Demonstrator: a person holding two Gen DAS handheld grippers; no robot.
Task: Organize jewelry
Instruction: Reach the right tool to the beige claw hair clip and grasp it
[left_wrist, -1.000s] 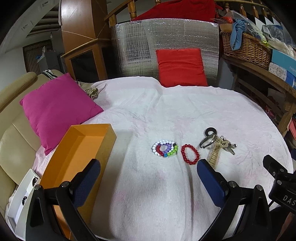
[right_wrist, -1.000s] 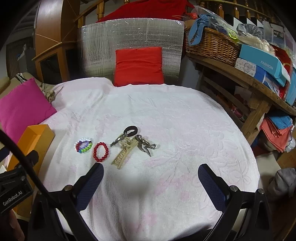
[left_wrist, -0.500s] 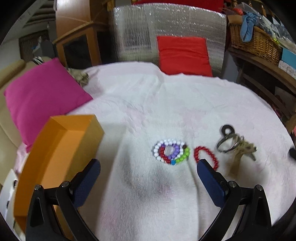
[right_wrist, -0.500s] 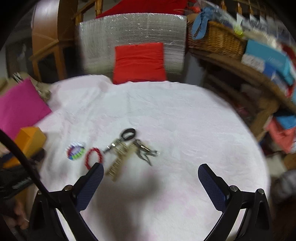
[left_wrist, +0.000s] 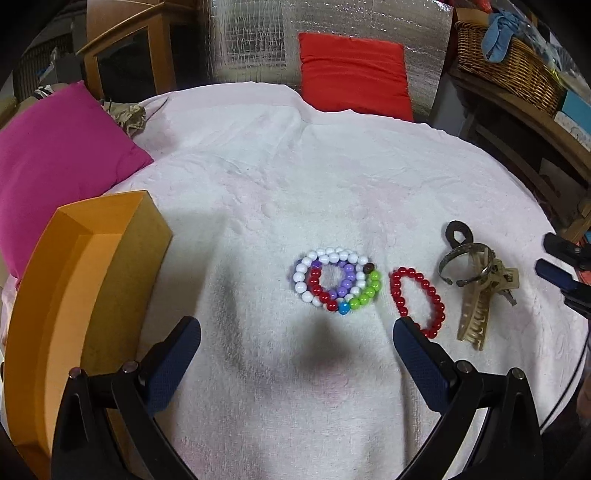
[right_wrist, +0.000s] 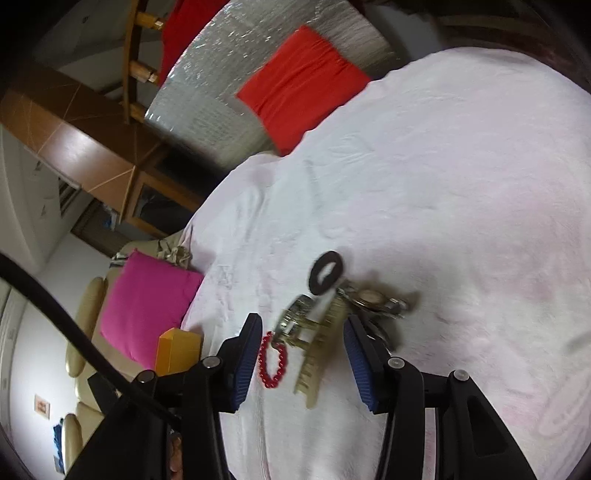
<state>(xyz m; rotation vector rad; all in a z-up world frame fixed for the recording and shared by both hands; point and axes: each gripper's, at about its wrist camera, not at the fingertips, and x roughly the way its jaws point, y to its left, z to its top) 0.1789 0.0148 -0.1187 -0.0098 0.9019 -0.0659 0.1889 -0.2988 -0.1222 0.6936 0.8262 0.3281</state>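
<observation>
The beige hair claw (right_wrist: 317, 354) lies on the white-covered surface (right_wrist: 461, 206) between the right hand-held gripper (right_wrist: 301, 354) pads, which have just been closing without touching it; its long axis runs along them. The left hand-held gripper (left_wrist: 295, 354) hangs open near the bead bracelets (left_wrist: 334, 280), orange box (left_wrist: 85, 280) beside.

The orange box (left_wrist: 85, 295) runs off the left edge; the keys (right_wrist: 380, 306) are blurred.

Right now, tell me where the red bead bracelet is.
In the left wrist view the red bead bracelet lies on the white towel, between the multicoloured bead bracelets and the hair claw clip.
</observation>
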